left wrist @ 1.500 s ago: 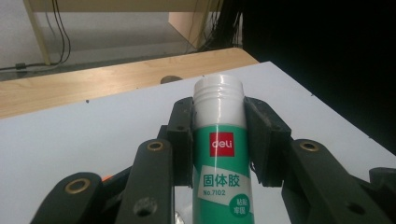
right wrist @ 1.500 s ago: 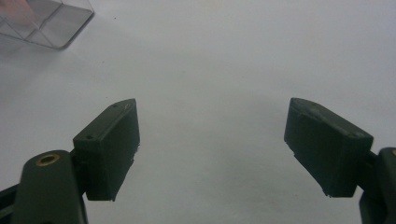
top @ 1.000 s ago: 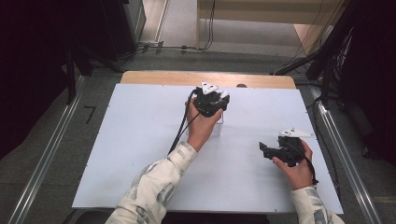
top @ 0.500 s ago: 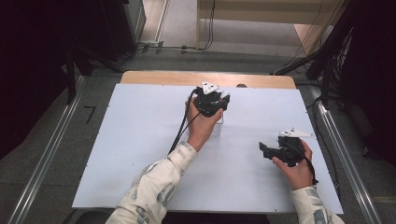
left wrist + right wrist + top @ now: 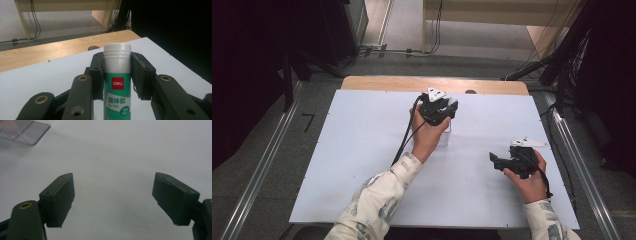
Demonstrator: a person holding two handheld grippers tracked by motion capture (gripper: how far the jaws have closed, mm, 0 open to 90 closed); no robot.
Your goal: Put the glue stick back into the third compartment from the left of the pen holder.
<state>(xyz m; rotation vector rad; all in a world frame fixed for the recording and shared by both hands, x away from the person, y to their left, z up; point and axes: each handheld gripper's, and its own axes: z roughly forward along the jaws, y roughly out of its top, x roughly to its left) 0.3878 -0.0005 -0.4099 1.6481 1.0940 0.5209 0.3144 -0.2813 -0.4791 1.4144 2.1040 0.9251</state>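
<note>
A green and white glue stick (image 5: 117,85) with a white cap and a red label stands upright between the black jaws of my left gripper (image 5: 117,72), whose pads press on both its sides. In the high view that left gripper (image 5: 439,107) is held over the far middle of the white board (image 5: 352,150), just above a small clear plastic box (image 5: 443,138). My right gripper (image 5: 494,161) rests low near the board's right side, pointing left. Its jaws stand wide apart in the right gripper view (image 5: 113,197), with bare board between them.
The clear box (image 5: 22,131) lies ahead and to the left of the right gripper. A wooden table edge (image 5: 432,84) runs behind the board. Cables and dark equipment lie on the floor beyond, and metal rails flank the table.
</note>
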